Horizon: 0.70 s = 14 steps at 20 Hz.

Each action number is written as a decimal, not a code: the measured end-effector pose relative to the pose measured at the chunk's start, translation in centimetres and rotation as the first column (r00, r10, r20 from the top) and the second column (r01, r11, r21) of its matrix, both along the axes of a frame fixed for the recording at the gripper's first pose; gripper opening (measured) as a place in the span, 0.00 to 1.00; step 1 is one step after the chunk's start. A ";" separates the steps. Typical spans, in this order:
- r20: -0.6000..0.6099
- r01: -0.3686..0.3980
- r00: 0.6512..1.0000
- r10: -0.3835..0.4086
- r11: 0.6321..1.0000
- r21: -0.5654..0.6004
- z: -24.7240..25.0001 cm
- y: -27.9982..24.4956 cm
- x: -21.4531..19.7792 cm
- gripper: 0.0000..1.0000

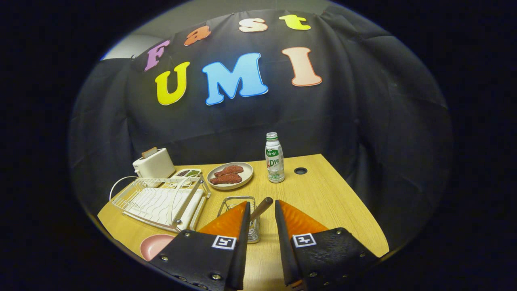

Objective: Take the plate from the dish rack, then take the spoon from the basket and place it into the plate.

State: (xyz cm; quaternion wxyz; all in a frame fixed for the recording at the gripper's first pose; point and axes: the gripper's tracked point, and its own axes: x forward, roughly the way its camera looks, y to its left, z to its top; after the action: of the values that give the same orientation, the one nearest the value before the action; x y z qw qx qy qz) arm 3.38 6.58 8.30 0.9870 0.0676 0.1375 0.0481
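**Plate's out, spoon handle is lined up between the fingers. Here's where I'd be nervous.**

Gripper view: the gripper [260,212] hangs over a wooden table [323,202] with its fingers parted to a medium gap and nothing clamped in them. The brown handle of the spoon [261,208] pokes up out of the small wire basket [238,204] and leans toward the right finger, sitting right in the gap near the tips. I can't tell if either finger is actually touching it yet; it looks like no real grip so far.

The pink plate [153,245] is already on the table, just left of the left finger and in front of the white dish rack [161,200], so I'd say the first half of the job is done and we're on the spoon grab. The rack looks empty.

Behind all that: a toaster [154,163], a small tray [188,173], a beige dish with reddish meat-looking pieces [230,176], a drink bottle [274,158].

What could go sideways, just my guess:
- The handle is tilted and round-ish, so closing off-centre could push it aside instead of pinching it.
- The left finger overlaps the basket's rim from this angle. Closing too low could snag the wire and drag or tip that light basket.
- The spoon's bowl is hidden down in the basket, so lifting at an angle might catch it on the wires.
- The plate is mostly hidden behind the left finger, which makes it easy to misjudge the drop and clip its edge.
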 end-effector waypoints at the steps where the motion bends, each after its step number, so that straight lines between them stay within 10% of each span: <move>1: -0.002 -0.004 1.000 0.004 1.000 0.016 -0.3 0.0 0.6 0.37; 9: 0.000 -0.006 1.000 0.006 0.998 0.059 -1.8 0.7 4.2 0.37; 14: 0.007 -0.049 0.999 0.049 0.994 0.093 -0.6 2.8 3.7 0.14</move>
State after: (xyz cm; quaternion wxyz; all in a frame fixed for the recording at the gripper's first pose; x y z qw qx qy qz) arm 7.04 9.40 7.73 0.9816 0.1103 0.1347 0.0790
